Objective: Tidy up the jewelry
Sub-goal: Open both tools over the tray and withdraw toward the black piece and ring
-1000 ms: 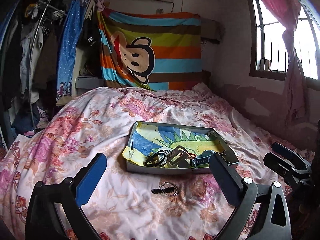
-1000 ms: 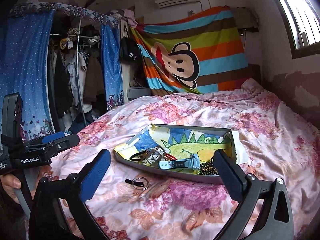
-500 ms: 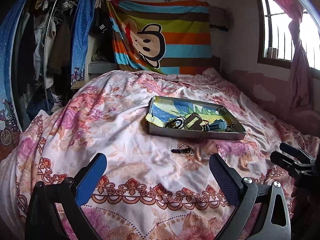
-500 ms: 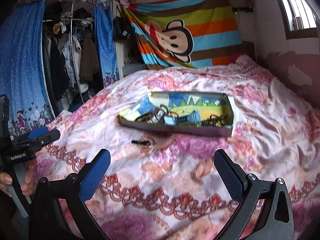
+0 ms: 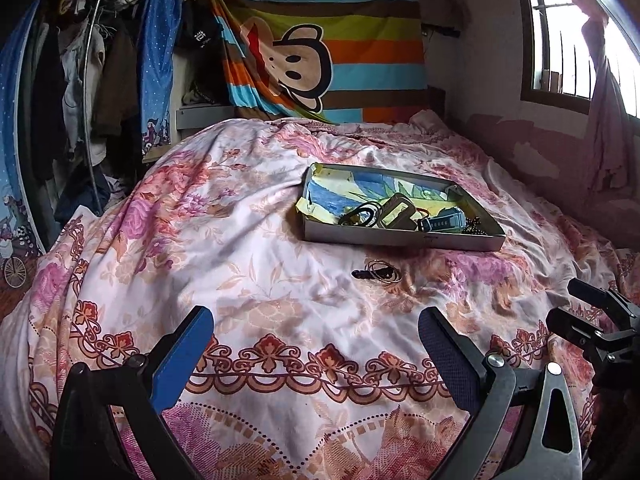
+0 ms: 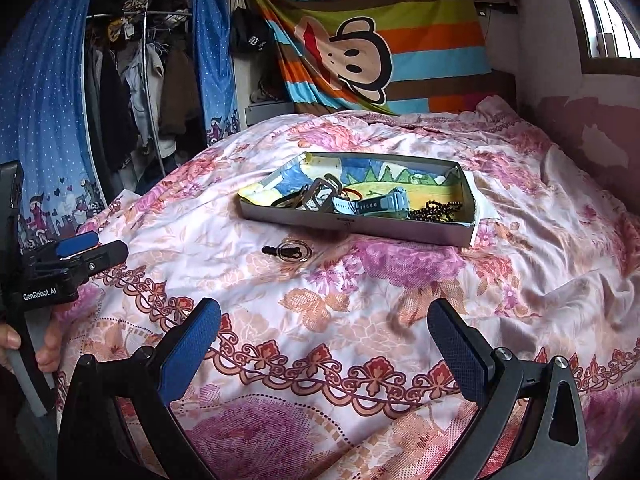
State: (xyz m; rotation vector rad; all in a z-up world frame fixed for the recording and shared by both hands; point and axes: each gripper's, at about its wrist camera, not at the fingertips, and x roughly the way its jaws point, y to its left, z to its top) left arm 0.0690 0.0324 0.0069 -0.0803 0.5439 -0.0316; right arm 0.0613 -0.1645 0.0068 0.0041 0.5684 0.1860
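Observation:
A shallow grey tray (image 5: 400,238) (image 6: 360,222) lined with a drawing lies on the flowered bedspread. It holds black bands (image 5: 360,216), a buckle strap (image 6: 320,194), a blue watch (image 6: 372,205) (image 5: 444,222) and a dark bead chain (image 6: 440,210). A thin wire ring with a black piece (image 5: 378,274) (image 6: 290,251) lies on the bedspread just in front of the tray. My left gripper (image 5: 312,344) and right gripper (image 6: 324,340) are both open and empty, well back from the tray near the foot of the bed.
The bed (image 5: 240,280) fills the view. A clothes rack with a blue curtain (image 6: 120,80) stands at the left, a striped monkey cloth (image 5: 320,52) hangs behind, and a window wall (image 5: 560,100) is at the right. Each gripper shows at the other's edge (image 5: 592,320) (image 6: 64,268).
Both grippers have pulled back from the tray toward the foot of the bed, so the tray and ring look smaller and farther. Both stayed open and empty.

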